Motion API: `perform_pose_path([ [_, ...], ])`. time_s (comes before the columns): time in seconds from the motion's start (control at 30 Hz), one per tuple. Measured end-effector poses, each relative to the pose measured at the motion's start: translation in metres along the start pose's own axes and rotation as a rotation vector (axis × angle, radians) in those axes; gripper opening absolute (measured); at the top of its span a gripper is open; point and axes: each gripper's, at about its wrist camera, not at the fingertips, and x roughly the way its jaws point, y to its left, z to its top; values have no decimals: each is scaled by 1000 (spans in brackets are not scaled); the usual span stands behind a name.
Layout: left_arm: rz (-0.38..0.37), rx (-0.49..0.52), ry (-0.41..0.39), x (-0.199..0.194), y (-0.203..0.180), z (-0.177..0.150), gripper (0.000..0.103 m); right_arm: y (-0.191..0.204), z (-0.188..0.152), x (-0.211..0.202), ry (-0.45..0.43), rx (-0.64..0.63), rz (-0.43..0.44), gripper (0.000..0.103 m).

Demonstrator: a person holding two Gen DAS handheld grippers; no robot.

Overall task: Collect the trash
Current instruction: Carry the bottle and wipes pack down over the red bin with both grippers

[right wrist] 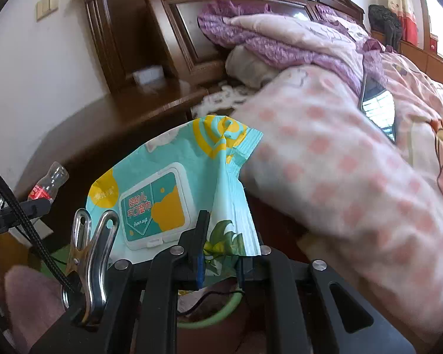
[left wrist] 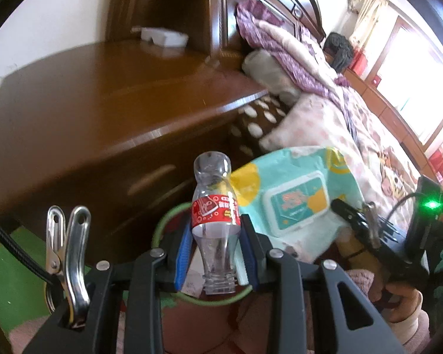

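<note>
Left fingers (left wrist: 215, 253) pinch an upside-down clear bottle (left wrist: 214, 215); right fingers (right wrist: 220, 261) pinch a wet-wipes pack (right wrist: 174, 194)

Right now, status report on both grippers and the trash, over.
Left gripper shut on empty plastic bottle. Right gripper shut on wet wipes pack. Green bin rim below both. Nothing blocking.

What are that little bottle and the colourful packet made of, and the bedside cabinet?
Bottle: clear thin plastic, see-through, with a glossy red label. Wipes packet: soft printed plastic film that creases, with a stiffer flip lid. Cabinet: looks like dark varnished wood; its top reflects light.
</note>
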Motion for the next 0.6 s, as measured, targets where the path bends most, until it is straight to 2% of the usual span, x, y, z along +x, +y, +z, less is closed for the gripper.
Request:
perform_pose_path([
  [0.4,-6,15,122,66,-10,-39,32,9,-38,38,73,-81,-149,16],
  [0.6,-7,-2,175,95,-4,-50,32,25,-44,56,101,-134,-176,16],
])
